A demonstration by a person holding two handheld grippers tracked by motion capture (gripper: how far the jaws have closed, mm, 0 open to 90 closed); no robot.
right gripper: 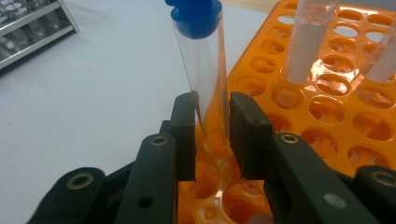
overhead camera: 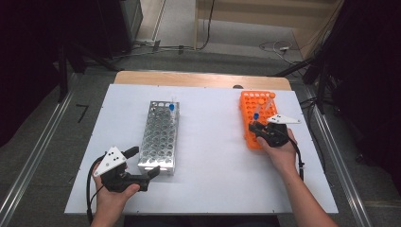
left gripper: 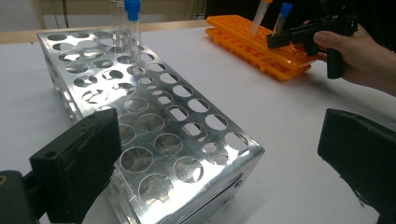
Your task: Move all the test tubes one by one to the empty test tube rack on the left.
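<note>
An orange tube rack (overhead camera: 250,101) stands at the right of the white table. A clear tube with a blue cap (right gripper: 203,56) stands upright in it. My right gripper (right gripper: 212,112) is shut on this tube low down, both pads against its sides, at the rack's near left part (overhead camera: 255,126). A silver metal rack (overhead camera: 160,137) with many round holes lies at the centre left. My left gripper (overhead camera: 144,162) is open at its near end, one jaw on each side of the corner (left gripper: 219,135), holding nothing.
Another blue-capped tube (overhead camera: 171,107) stands at the far end of the metal rack. An orange-capped tube (overhead camera: 270,99) leans in the orange rack behind the held one. The white sheet (overhead camera: 213,156) lies bare between the two racks.
</note>
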